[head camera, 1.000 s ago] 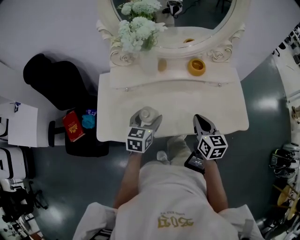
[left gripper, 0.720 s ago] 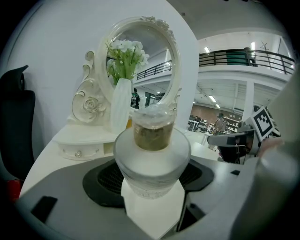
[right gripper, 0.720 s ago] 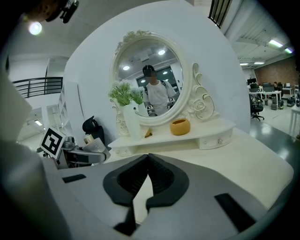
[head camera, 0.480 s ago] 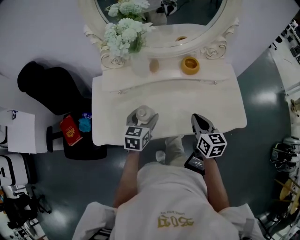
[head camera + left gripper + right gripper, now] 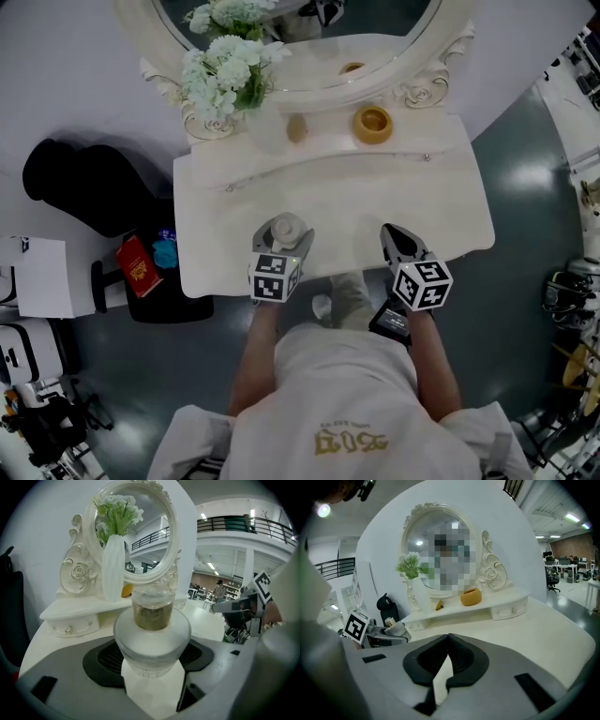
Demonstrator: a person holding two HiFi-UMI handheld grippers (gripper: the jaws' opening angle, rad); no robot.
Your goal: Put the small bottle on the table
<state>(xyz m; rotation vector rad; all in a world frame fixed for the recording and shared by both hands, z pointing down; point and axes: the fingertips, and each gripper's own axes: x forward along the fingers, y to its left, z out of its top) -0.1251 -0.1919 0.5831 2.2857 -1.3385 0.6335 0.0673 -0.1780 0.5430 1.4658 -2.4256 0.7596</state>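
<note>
The left tool [image 5: 284,229] still clamps the small bottle [image 5: 152,639] above the table [image 5: 356,202]; the right tool [image 5: 394,232] stays closed, empty.

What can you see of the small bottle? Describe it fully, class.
The small bottle looks like frosted glass: a broad round body with a narrower clear top showing olive-brown contents. It stands upright, clamped at its body between the jaws of the left gripper, above the front of the white table. Whether its base touches the tabletop cannot be told.
</note>
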